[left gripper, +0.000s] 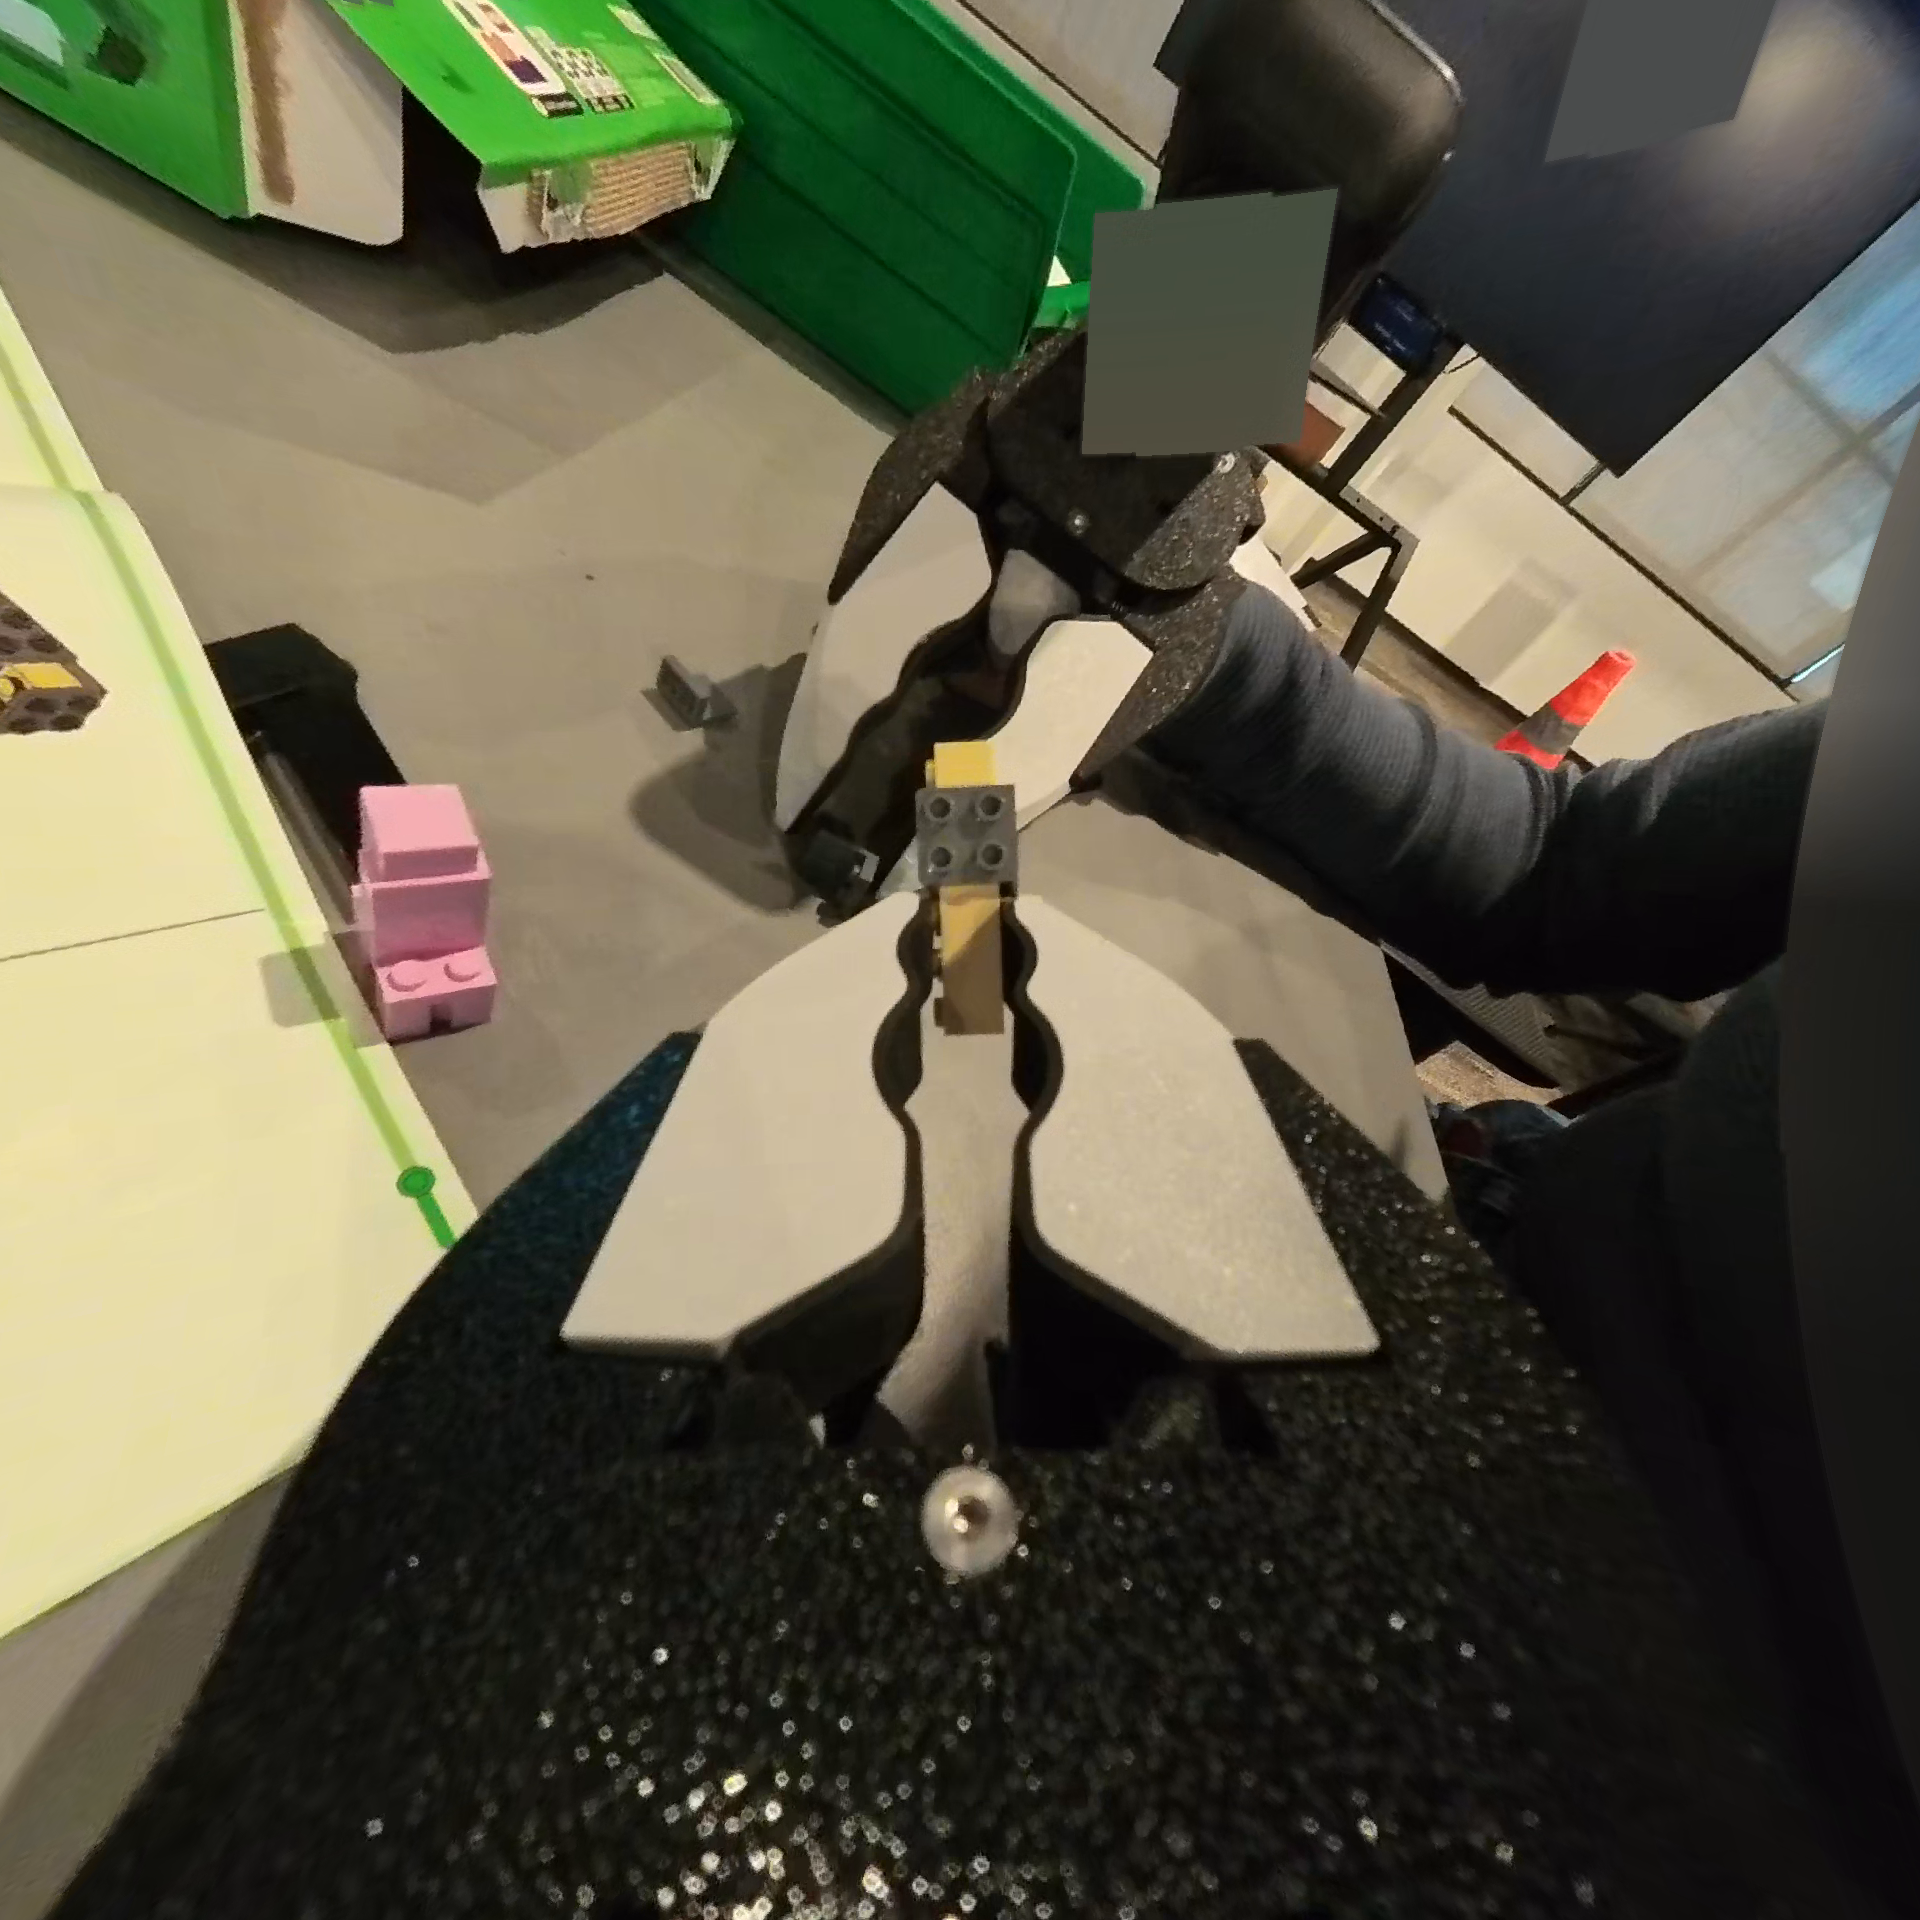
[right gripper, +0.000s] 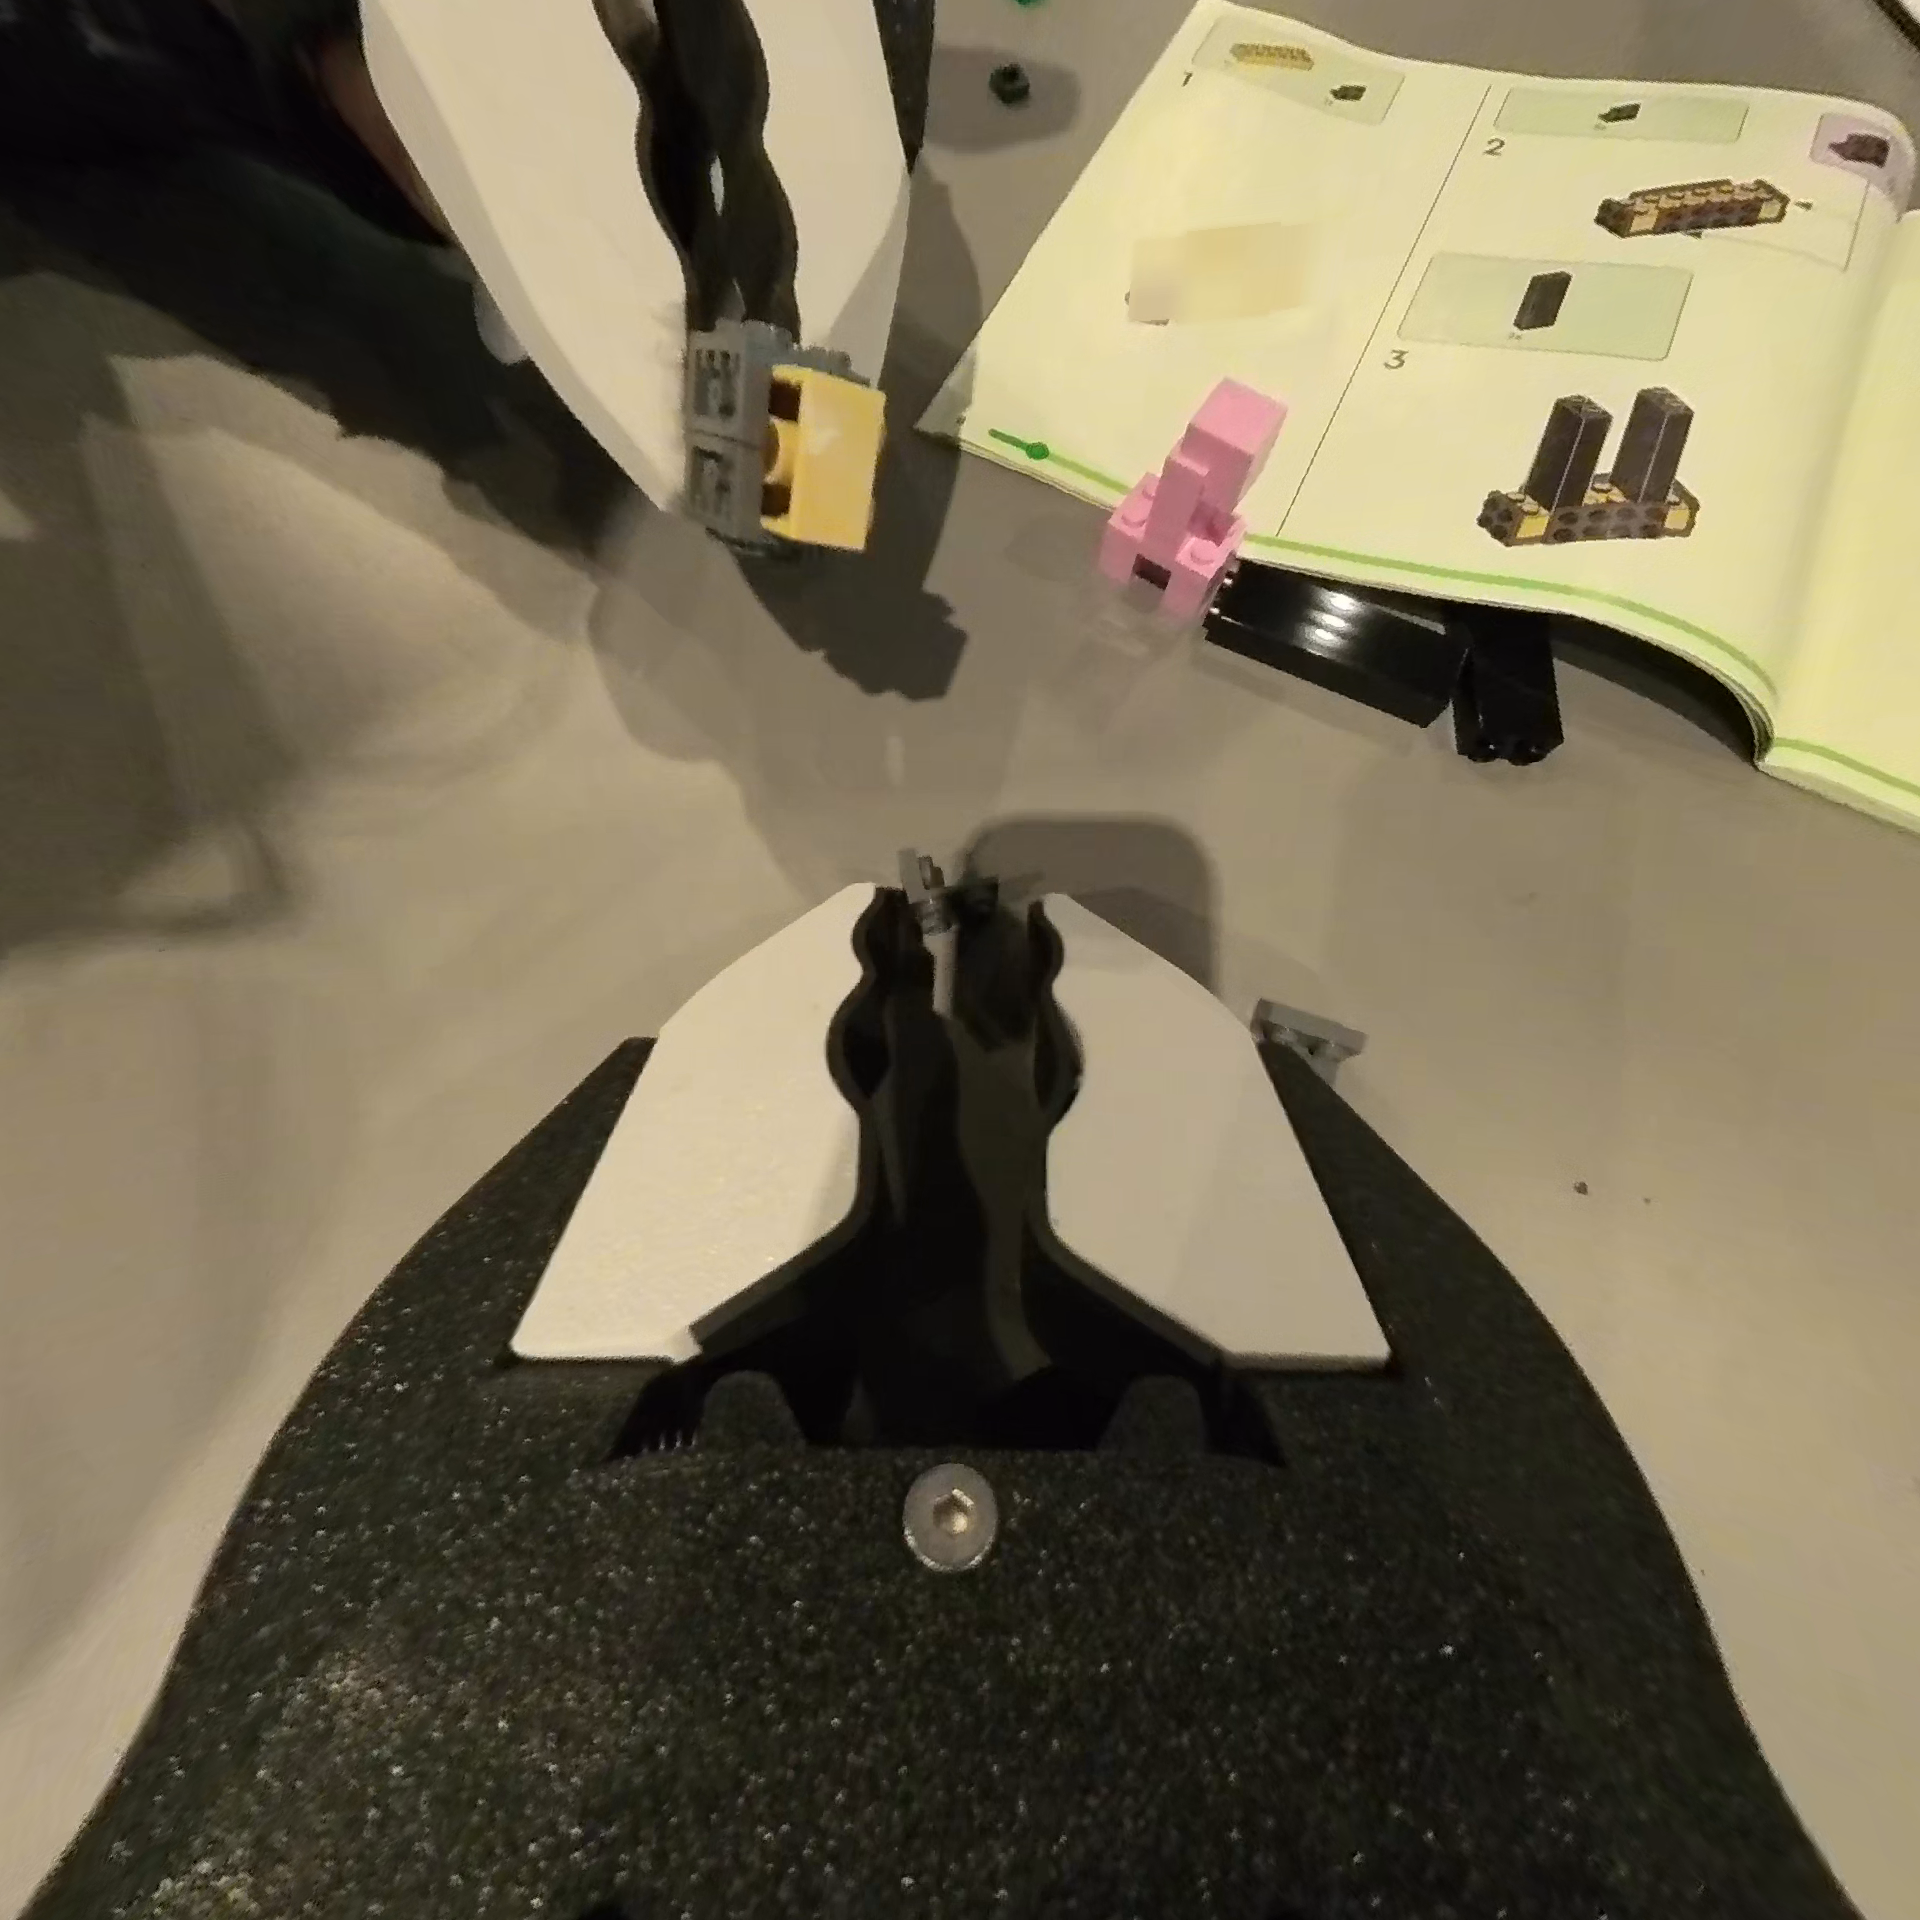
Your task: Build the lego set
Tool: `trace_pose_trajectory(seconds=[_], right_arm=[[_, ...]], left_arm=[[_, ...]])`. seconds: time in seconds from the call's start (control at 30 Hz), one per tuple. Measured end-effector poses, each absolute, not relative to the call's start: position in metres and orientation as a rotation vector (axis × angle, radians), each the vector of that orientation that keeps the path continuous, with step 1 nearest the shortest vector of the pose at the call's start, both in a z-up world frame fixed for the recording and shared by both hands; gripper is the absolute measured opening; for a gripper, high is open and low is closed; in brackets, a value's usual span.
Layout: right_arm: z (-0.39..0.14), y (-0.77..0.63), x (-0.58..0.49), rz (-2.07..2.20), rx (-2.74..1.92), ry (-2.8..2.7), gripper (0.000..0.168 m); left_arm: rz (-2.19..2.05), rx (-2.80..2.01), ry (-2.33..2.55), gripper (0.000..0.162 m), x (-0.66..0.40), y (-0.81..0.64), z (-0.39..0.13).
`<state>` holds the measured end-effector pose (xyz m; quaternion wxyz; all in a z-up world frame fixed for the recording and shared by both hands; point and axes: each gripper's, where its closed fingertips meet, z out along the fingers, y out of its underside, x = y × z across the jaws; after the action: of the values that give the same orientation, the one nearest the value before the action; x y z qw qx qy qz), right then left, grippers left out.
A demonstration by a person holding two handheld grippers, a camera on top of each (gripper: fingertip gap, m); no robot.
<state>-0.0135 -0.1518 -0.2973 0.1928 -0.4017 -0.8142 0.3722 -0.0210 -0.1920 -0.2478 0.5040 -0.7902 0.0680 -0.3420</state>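
Note:
My left gripper [left gripper: 961, 935] is shut on a tan brick [left gripper: 968, 966] that carries a grey 2x2 plate [left gripper: 966, 831] at its far end. It holds the assembly in the air. The right wrist view shows this gripper [right gripper: 748, 416] at the upper left with the tan brick [right gripper: 826, 468] and the grey plates [right gripper: 717, 436]. My right gripper [right gripper: 961, 899] is shut on a small grey piece [right gripper: 925, 888], low over the table. In the left wrist view the right gripper [left gripper: 857, 868] faces mine, just behind the grey plate.
A pink brick figure [left gripper: 421, 914] [right gripper: 1195, 488] stands by the open instruction booklet [left gripper: 156, 1039] [right gripper: 1351, 312]. Long black bricks [right gripper: 1351, 644] lie under the booklet's edge. A loose grey plate [right gripper: 1309, 1039] [left gripper: 691, 691] lies on the grey table. Green boxes [left gripper: 540, 94] stand at the back. There is about 7 cm between the tips of the two grippers.

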Motion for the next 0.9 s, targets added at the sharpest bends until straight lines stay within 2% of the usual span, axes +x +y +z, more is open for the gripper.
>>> trace_pose_trajectory(seconds=[0.03, 0.63, 0.9], right_arm=[[-0.297, -0.152, -0.014, 1.044, -1.127, -2.284, 0.023], [-0.295, -0.153, -0.015, 1.032, -1.098, -2.263, 0.016], [-0.267, -0.164, -0.011, 1.268, -1.017, -2.143, 0.016]], left_arm=[[-0.823, -1.909, 0.166, 0.012, -0.021, -0.192, -0.248], [-0.732, -1.967, 0.191, 0.012, -0.027, -0.193, -0.254], [-0.569, -2.056, 0.277, 0.012, -0.027, -0.193, -0.266]])
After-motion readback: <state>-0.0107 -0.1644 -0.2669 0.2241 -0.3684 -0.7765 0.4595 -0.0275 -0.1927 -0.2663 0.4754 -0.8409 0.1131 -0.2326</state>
